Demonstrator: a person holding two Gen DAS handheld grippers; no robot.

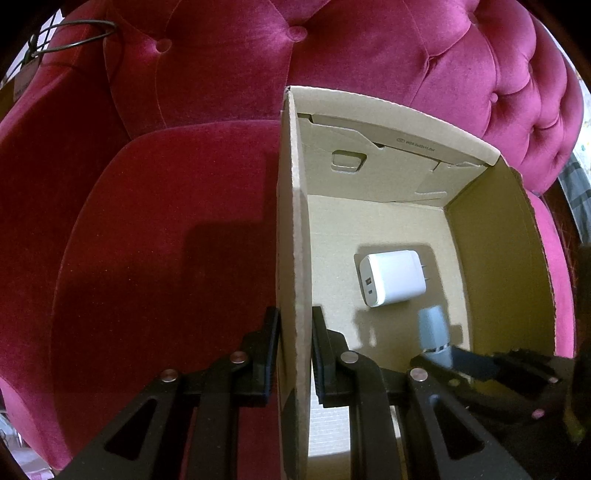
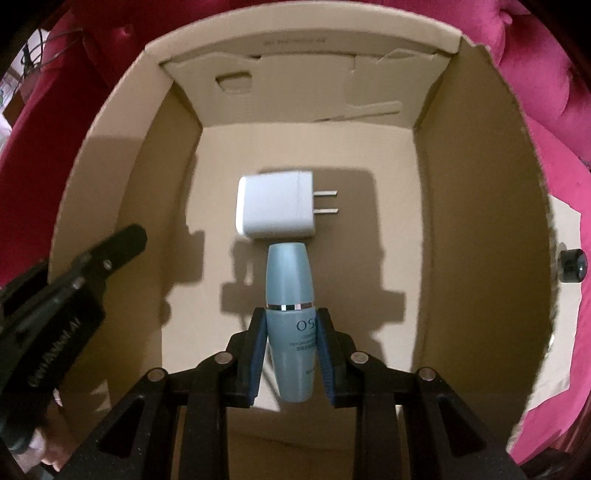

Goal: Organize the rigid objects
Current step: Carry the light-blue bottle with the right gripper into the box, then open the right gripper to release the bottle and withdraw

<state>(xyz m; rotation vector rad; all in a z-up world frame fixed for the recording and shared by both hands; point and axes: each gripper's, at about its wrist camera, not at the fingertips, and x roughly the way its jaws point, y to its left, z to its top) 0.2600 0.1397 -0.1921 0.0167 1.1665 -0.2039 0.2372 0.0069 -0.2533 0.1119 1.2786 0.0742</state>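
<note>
An open cardboard box (image 1: 291,206) (image 2: 480,221) stands on a magenta velvet armchair. A white USB charger (image 1: 391,277) (image 2: 275,205) lies on the box floor. My left gripper (image 1: 294,321) is shut on the box's left wall, one finger inside and one outside. My right gripper (image 2: 291,325) is shut on a blue-grey cosmetic bottle (image 2: 290,332), held cap-forward inside the box just short of the charger. The bottle (image 1: 434,334) and right gripper (image 1: 476,360) also show at the lower right of the left wrist view. The left gripper (image 2: 122,243) shows at the left of the right wrist view.
The armchair seat (image 1: 166,240) lies left of the box, its tufted back (image 1: 369,48) behind. A wire hanger with a tag (image 1: 74,33) rests on the chair's left arm. A small black knob (image 2: 570,266) sits outside the box's right wall.
</note>
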